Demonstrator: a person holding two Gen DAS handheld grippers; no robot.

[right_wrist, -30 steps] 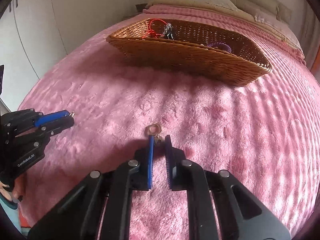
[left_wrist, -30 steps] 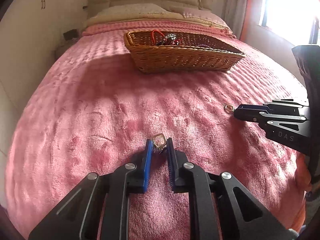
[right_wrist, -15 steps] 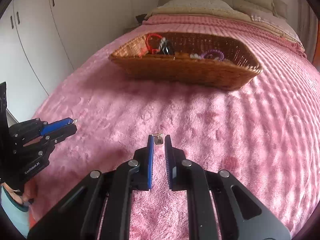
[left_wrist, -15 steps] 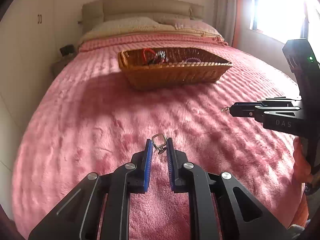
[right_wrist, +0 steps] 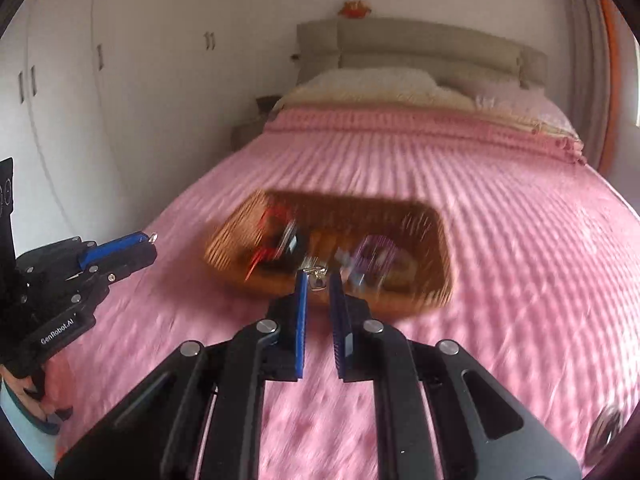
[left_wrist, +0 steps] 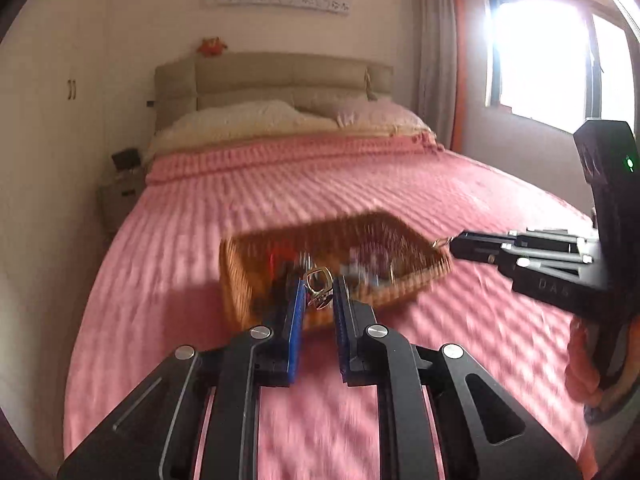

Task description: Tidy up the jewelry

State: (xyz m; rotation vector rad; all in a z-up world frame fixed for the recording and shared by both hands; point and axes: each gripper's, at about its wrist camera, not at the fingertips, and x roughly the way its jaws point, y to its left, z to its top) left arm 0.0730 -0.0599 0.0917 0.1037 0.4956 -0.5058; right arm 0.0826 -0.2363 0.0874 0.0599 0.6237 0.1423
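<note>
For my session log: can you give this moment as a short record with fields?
setting: pink blanket on a bed
container: wicker basket, blurred, jewelry inside
left tool: shut on a metal ring, in front of the basket
right tool: shut on a small ring, near the basket's front wall
hidden: details of the basket's contents

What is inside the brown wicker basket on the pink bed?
Inside the brown wicker basket lie a red coiled piece, something dark and a purple ring-shaped piece. Blur hides details, and the near wall covers the bottom.
</note>
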